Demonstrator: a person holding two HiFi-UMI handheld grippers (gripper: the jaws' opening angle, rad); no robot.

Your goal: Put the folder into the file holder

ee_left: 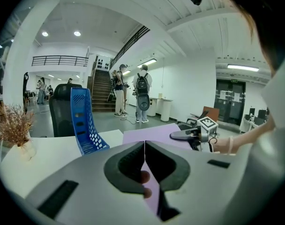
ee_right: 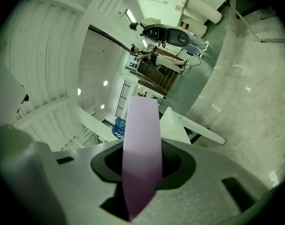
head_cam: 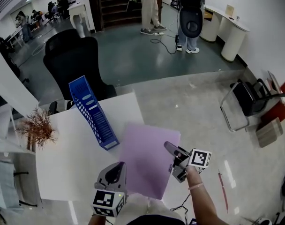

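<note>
Folder (head_cam: 147,156), purple, held flat between two grippers over the right edge of the white surface (head_cam: 72,158). From the left: dried plant (head_cam: 38,128); blue file holder (head_cam: 93,111), standing tilted just beside the folder's far-left corner; left gripper (head_cam: 115,171), fingers (ee_left: 128,165) clenched on the folder's near edge; right gripper (head_cam: 172,150), fingers (ee_right: 173,161) clamping its right edge.
</note>
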